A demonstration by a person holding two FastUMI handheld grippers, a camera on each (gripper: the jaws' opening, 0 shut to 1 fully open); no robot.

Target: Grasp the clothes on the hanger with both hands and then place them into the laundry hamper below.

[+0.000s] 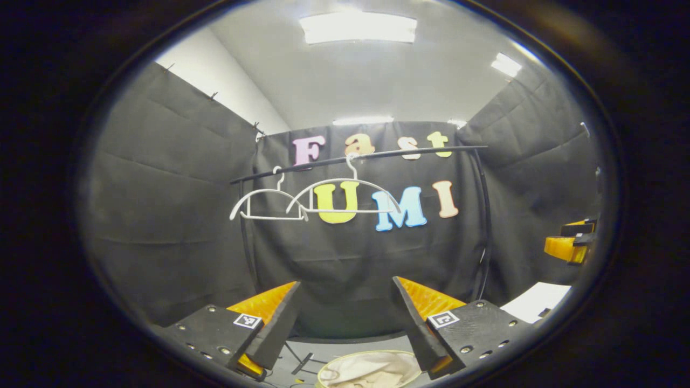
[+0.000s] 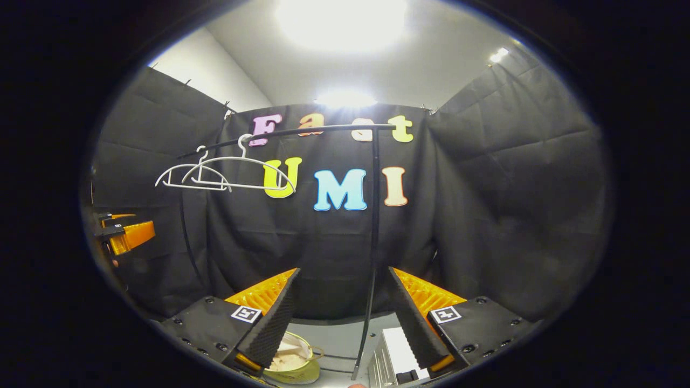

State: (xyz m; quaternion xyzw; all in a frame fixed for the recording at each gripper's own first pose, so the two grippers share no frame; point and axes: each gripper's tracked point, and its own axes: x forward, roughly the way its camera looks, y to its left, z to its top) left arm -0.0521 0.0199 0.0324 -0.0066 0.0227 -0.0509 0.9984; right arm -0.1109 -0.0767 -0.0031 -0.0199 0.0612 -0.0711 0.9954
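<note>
In the hamper [image 1: 370,371], pale clothes [image 1: 360,373] crumpled, long axis unclear

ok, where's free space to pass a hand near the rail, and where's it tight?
Free: under the rail, from the hangers across to the rail's right post, bare cloth wall behind. Also below the hangers, down to the hamper. Tight: the rail's left end, where both empty hangers overlap, and the floor by the white box.

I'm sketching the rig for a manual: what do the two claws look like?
The left claw and right claw match: two wedge-shaped fingers tapering forward, each on a block with screws and a square black-and-white marker tag.
</note>
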